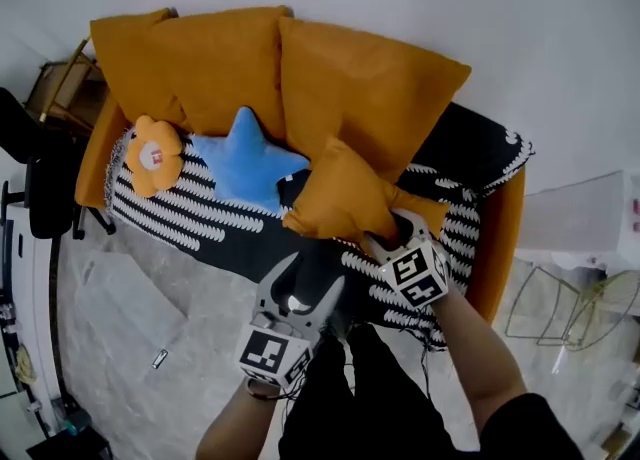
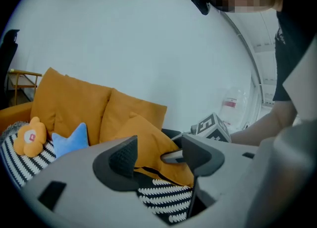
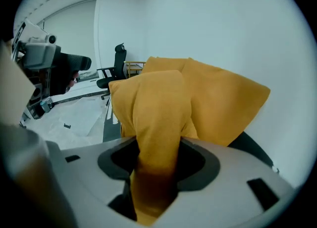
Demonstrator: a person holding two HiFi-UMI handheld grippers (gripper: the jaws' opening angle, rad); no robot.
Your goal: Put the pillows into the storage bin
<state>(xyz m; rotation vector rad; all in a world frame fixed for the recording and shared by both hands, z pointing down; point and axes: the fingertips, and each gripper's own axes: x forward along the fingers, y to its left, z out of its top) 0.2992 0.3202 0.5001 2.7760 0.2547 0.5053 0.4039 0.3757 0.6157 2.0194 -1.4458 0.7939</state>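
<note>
Right gripper (image 3: 158, 161) jaws, we find, are pinched partway closed on a bunched corner of the small orange fabric pillow (image 1: 345, 198). We place that pillow over the orange sofa's (image 1: 500, 238) seat, near its front edge and toward the right end. Left gripper (image 2: 158, 157) jaws stand spread, gripping nothing; beyond them we note the pillow and the black-and-white patterned throw (image 1: 200, 218).

We couldn't tell what the small thing (image 1: 160, 358) on the floor (image 1: 120, 288) at 8 o'clock was. The pillow (image 1: 345, 198) hid the right gripper's (image 1: 396, 236) fingertips and ran off that gripper's view at 6 o'clock.
</note>
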